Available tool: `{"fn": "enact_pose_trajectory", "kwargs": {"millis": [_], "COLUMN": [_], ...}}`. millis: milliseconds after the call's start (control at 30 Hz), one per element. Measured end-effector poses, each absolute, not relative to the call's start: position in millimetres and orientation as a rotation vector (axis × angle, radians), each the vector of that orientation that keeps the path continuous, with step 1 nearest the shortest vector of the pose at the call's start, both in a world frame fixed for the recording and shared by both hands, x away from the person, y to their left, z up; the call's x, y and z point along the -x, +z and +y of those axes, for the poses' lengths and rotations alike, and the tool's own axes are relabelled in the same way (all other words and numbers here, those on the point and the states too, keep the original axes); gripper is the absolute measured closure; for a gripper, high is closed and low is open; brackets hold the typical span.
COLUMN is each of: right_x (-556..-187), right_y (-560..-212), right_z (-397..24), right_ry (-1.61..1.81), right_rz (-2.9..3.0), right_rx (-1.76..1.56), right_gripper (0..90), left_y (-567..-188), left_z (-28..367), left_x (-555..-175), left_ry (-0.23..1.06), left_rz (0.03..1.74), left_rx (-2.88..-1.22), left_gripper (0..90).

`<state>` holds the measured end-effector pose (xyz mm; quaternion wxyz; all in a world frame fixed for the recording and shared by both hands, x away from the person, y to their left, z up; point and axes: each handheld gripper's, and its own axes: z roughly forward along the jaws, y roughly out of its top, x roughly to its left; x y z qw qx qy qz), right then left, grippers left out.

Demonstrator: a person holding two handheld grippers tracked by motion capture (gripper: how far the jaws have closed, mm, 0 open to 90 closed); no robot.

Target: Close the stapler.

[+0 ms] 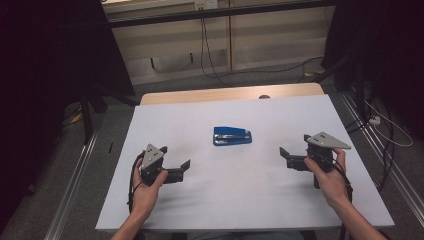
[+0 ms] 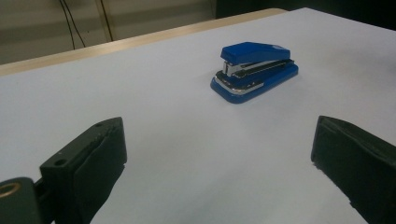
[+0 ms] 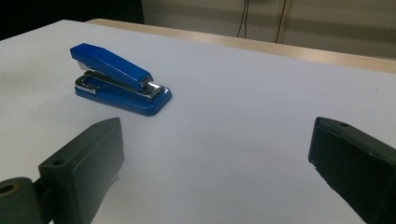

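Note:
A blue stapler lies flat in the middle of the white table, closed, metal parts showing along its side. My left gripper rests low at the table's left, held by a hand, jaws open and pointing right toward the stapler, well short of it. My right gripper sits at the right, open too, pointing left. Along the left gripper the stapler stands ahead and to the right. From the right gripper the stapler is ahead and left. Nothing lies between either pair of jaws.
A wooden strip runs along the table's far edge. Beyond it are floor cables and pale panels. Dark curtains flank both sides, and metal rails run along the floor beside the table.

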<state>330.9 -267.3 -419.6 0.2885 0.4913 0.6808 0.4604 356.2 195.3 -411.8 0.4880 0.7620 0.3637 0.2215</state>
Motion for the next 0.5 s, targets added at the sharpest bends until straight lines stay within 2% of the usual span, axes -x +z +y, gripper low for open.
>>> {"fn": "enact_pose_trajectory", "kwargs": {"millis": [133,500], "right_x": [-321.4,-299.6], "right_y": [-420.3,-422.4], "right_z": [-271.4,-272.0], "right_ry": [1.22,1.224], "right_rz": [1.823,1.789], "right_rx": [-1.326,-1.324], "right_gripper": [3.2,3.4], "left_y": [-411.3,-412.5], "left_z": [201.3,214.4], "left_x": [-348.1,-327.3], "left_ry": [0.583,0.57], "left_rz": [0.907,0.905], "left_rx": [-1.84,-1.839], "left_gripper": [3.2,3.2]}}
